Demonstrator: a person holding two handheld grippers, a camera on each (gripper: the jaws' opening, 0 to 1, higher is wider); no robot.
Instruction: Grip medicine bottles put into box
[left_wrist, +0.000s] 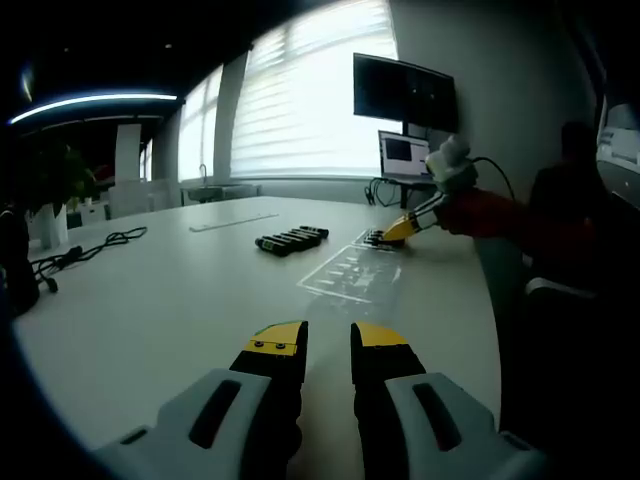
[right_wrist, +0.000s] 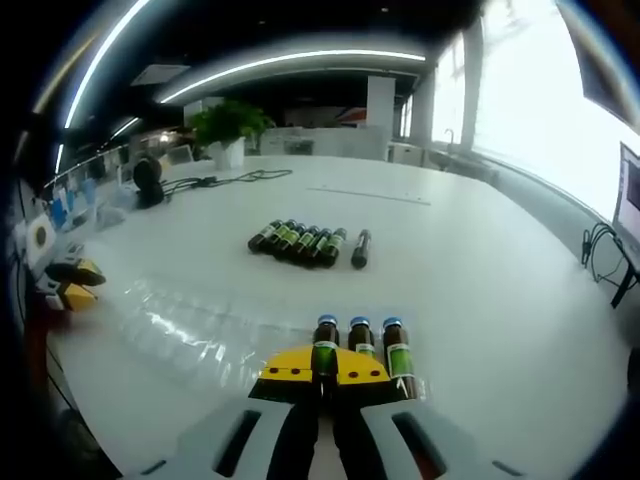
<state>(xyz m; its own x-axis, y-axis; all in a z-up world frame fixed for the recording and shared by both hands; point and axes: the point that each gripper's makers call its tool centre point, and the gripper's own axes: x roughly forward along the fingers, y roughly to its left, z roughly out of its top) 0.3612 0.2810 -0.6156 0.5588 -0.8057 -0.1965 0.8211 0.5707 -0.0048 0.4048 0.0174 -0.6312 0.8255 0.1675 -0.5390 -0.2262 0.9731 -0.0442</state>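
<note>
In the right gripper view my right gripper (right_wrist: 324, 375) is shut on a small brown medicine bottle (right_wrist: 326, 345) with a blue cap and green label. Two matching bottles (right_wrist: 361, 335) (right_wrist: 397, 352) lie beside it at the near end of the clear plastic box (right_wrist: 180, 322). Several more bottles (right_wrist: 298, 240) lie in a row farther out on the white table, with one bottle (right_wrist: 360, 248) slightly apart. In the left gripper view my left gripper (left_wrist: 329, 345) hovers open and empty over the table. Across the table, the right gripper (left_wrist: 402, 229) rests at the clear box (left_wrist: 350, 270), near the bottle row (left_wrist: 290, 240).
A person in a red sleeve (left_wrist: 490, 213) holds the right gripper. A laptop (left_wrist: 404, 155) and monitor (left_wrist: 405, 92) stand at the far end. Cables (left_wrist: 85, 250) and a potted plant (right_wrist: 228, 128) sit along the table's other side. The table edge (left_wrist: 495, 330) runs close by.
</note>
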